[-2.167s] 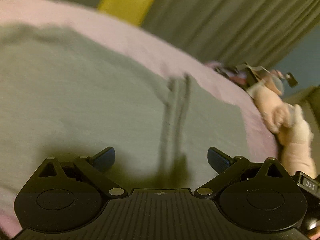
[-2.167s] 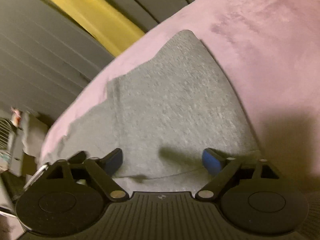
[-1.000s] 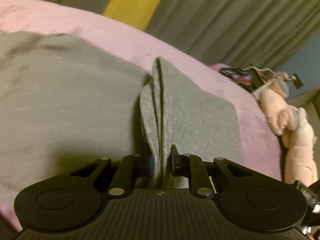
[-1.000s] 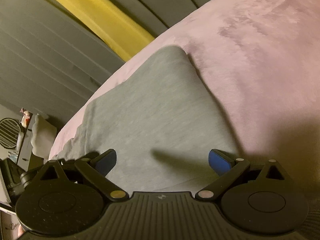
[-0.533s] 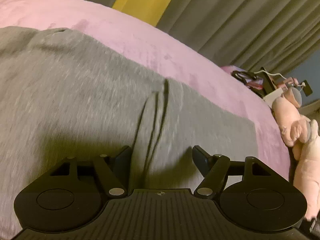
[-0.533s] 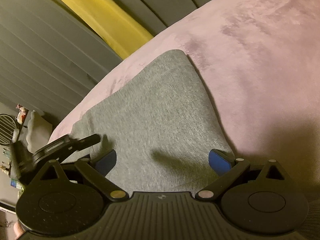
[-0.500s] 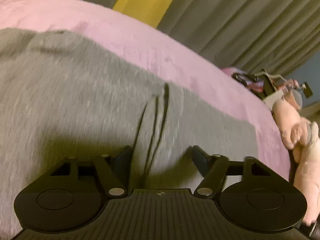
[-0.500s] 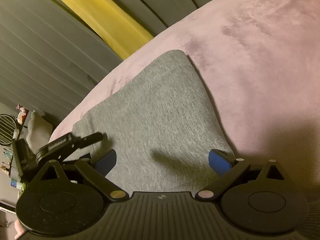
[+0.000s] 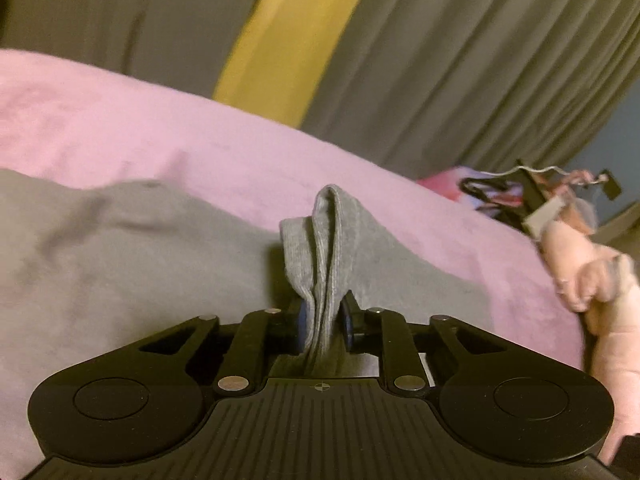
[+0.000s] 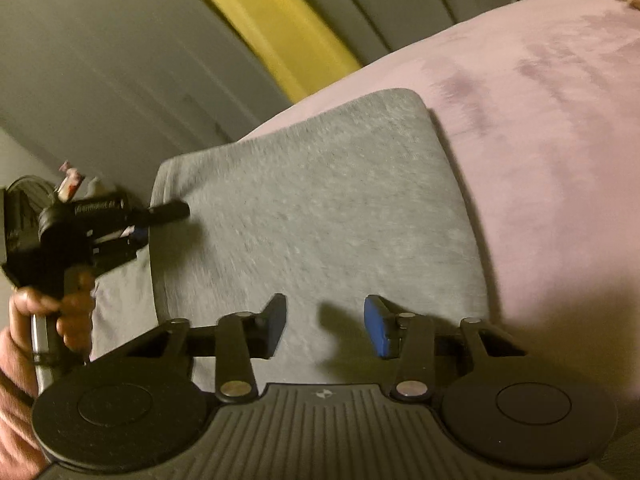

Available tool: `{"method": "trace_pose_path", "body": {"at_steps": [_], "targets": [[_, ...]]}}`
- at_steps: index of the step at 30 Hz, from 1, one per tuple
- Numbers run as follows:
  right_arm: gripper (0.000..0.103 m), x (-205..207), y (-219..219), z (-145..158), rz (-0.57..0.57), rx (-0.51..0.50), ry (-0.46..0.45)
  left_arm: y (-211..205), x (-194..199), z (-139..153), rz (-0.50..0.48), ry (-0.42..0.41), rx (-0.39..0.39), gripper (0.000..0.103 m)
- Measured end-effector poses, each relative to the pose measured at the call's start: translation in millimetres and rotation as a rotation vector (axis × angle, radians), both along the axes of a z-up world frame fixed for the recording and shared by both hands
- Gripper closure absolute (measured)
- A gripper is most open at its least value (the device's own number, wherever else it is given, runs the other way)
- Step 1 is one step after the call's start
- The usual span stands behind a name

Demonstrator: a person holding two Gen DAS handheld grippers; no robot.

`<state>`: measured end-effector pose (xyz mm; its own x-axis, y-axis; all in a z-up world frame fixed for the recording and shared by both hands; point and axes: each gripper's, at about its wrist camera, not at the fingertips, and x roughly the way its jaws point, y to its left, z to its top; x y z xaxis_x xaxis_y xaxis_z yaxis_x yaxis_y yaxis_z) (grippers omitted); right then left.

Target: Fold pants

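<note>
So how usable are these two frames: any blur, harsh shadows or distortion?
Left wrist view: dim warm light, pink bedspread smeared at left, clamped pants fold fairly sharp, fisheye bends the curtain. Right wrist view: motion streaks across the pants, right tool casts a hard shadow just ahead of it.

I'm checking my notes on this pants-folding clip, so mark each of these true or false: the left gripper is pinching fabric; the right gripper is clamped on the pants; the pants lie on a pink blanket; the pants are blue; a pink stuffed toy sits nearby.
1. The left gripper pinches the pants: true.
2. The right gripper is clamped on them: false, its fingers are apart over the cloth.
3. They lie on a pink blanket: true.
4. They are blue: false, grey.
5. A pink stuffed toy sits nearby: true.
</note>
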<state>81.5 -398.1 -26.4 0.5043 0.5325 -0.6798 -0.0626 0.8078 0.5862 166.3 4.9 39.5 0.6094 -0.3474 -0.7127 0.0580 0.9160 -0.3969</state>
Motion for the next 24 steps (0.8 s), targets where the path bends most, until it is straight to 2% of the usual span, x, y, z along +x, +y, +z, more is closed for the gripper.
{"method": "trace_pose_path", "body": {"at_steps": [2,3,5,8,10,13,14,15,17,20,24], "targets": [[0.049,-1,7,-3,0.014,-0.040,0.000,6,-4,-6,0.014,0.013,0.063,0.068],[0.048,0,9,-3,0.019,-0.053,-0.003,7,-9,-10,0.016,0.024,0.080,0.058],[0.045,-1,9,-3,0.024,-0.055,-0.011,10,-23,-16,-0.014,0.052,0.045,0.043],[0.039,0,9,-4,0.022,-0.038,-0.008,9,-48,-33,-0.073,0.110,-0.016,0.037],[0.037,1,11,-5,0.018,-0.037,-0.002,2,-54,-48,-0.083,0.151,-0.001,0.034],[0.035,0,13,-6,0.021,-0.047,-0.006,-3,-55,-57,-0.049,0.143,0.000,0.037],[0.035,-1,14,-5,0.023,-0.051,-0.011,0,-56,-58,-0.032,0.143,-0.003,0.048],[0.034,0,14,-6,0.023,-0.056,-0.016,-2,-54,-56,-0.017,0.144,0.006,0.066],[0.034,-3,14,-4,0.014,-0.071,-0.025,-2,-51,-55,0.006,0.155,0.006,0.082],[0.031,-10,17,3,0.004,-0.120,-0.073,-1,-54,-52,0.027,0.136,0.004,0.085],[0.030,-11,19,5,0.007,-0.155,-0.082,3,-62,-38,0.044,0.075,0.004,0.086]]}}
